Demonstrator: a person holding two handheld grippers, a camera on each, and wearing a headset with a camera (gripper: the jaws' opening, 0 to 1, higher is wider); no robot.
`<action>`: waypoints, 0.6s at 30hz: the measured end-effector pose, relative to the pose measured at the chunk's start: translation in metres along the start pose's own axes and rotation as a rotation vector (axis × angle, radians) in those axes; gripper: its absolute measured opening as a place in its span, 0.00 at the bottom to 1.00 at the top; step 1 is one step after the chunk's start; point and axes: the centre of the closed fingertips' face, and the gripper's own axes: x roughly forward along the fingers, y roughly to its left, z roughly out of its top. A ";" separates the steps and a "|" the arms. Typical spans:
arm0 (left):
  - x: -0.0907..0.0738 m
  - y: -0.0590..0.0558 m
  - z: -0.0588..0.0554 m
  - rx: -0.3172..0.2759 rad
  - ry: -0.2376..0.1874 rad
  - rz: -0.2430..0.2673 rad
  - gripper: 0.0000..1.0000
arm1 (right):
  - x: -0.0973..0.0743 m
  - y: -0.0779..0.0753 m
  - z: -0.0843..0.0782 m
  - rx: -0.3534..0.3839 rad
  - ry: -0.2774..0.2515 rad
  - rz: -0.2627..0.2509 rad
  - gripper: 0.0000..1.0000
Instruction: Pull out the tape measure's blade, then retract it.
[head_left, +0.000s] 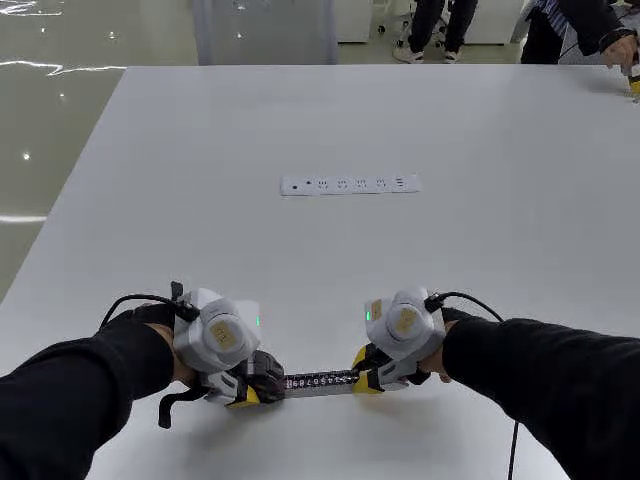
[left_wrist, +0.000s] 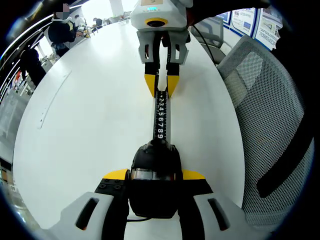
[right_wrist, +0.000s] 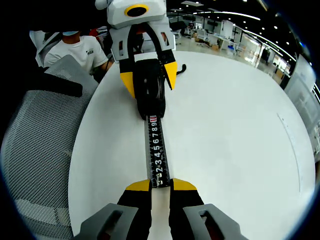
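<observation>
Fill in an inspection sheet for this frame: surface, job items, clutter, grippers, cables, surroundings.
Surface: white table, smooth.
Job's things: black tape measure case; blade pulled out a short way, numerals up to 9 showing.
Clutter: white power strip mid-table.
Grippers: left gripper shut on the case; right gripper shut on the blade's tip.
Cables: a black cable at each gripper.
Surroundings: mesh chair, glossy floor, people beyond the far edge.

Place: open-plan office | cues — mesh chair (left_wrist: 267, 117), white table (head_left: 350, 120), ceiling strip lights (right_wrist: 235, 14)
</observation>
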 end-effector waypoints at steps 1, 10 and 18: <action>0.000 0.000 0.000 0.000 0.000 0.000 0.32 | 0.000 0.000 -0.001 0.000 0.000 0.000 0.08; 0.000 0.000 0.000 0.003 0.000 0.001 0.32 | -0.002 0.000 -0.004 0.005 -0.003 0.000 0.08; 0.000 0.000 0.000 0.005 0.000 0.004 0.32 | -0.004 -0.001 -0.008 0.011 0.001 -0.004 0.08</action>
